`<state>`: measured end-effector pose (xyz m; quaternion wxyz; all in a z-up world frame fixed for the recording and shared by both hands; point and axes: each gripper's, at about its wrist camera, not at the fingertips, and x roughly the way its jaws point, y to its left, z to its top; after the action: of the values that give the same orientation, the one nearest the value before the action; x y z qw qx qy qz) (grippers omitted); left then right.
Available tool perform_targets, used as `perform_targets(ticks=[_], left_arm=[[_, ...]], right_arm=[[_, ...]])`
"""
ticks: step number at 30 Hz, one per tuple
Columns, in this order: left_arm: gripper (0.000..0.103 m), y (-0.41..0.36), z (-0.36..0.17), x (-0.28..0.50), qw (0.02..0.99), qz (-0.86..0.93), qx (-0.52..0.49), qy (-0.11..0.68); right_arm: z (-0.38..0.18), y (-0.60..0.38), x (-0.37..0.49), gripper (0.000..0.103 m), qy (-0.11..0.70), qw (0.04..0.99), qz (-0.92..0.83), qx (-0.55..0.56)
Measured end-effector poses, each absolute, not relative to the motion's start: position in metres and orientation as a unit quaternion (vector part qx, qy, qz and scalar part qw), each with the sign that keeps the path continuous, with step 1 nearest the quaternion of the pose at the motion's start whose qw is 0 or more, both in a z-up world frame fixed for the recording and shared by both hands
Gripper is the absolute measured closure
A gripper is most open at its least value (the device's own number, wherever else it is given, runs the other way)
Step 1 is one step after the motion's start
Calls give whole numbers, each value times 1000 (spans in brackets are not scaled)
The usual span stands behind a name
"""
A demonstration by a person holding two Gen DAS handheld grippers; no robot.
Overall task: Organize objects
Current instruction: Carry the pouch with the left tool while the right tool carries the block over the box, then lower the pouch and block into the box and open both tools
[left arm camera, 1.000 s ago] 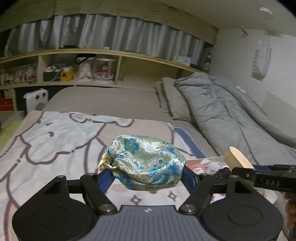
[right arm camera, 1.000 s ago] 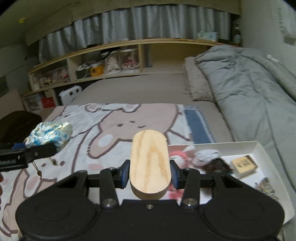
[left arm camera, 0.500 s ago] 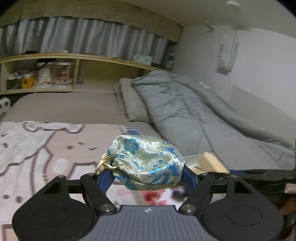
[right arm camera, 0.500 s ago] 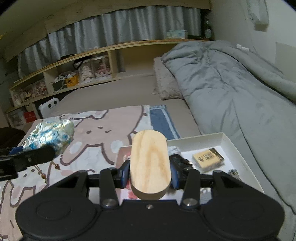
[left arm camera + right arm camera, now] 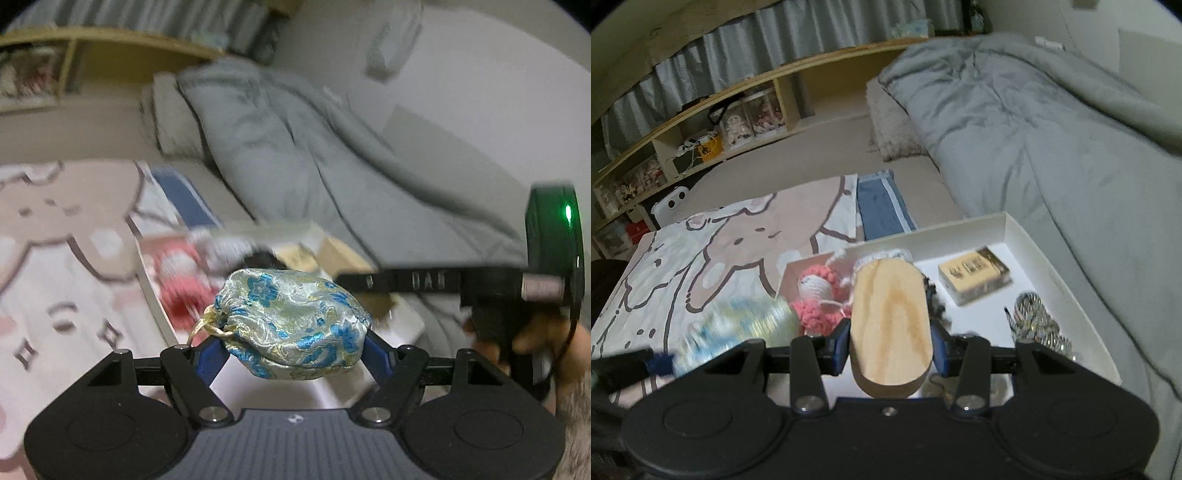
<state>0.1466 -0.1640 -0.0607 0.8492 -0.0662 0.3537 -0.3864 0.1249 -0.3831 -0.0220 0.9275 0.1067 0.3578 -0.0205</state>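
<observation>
I am holding the brocade pouch point(image 5: 295, 325) clenched in my left gripper point(image 5: 295, 350), hovering at lower centre of the left view over the near left rim of the white tray point(image 5: 1027, 236). My right gripper point(image 5: 890, 347) is grasping the wooden oval block point(image 5: 890, 325) above the tray's middle. Inside the tray are lying a pink crochet toy point(image 5: 816, 295), a tan box point(image 5: 975, 277) and a silvery chain heap point(image 5: 1034, 321); bare white floor is showing between box and far wall. The grey duvet point(image 5: 1052, 129) is crowding the tray's right edge.

One white tray point(image 5: 1015, 229); one brocade pouch point(image 5: 295, 321); one wooden block point(image 5: 890, 325); one crochet doll point(image 5: 816, 295); one small box point(image 5: 975, 280); two grippers
</observation>
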Motion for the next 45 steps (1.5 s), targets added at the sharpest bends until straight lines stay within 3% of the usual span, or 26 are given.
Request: perform_targets(ticks=[18,28,38,45], left_arm=[[27,-190,-102,161,811,-428,-42,397],[28,-208,-74,134,791,-511,-25,336],[29,-193,-100,158,820,-421,-16,387],[27,-189,-105,168,843,-382,16,379]], right_arm=[[-48,-395,137,58,401,907,-10,131],[-50,-406,138,59,396,906,-22,148],[-52,-405,140,59,398,904,-4,155],[-63,-395,146,59,426,893,14,143]])
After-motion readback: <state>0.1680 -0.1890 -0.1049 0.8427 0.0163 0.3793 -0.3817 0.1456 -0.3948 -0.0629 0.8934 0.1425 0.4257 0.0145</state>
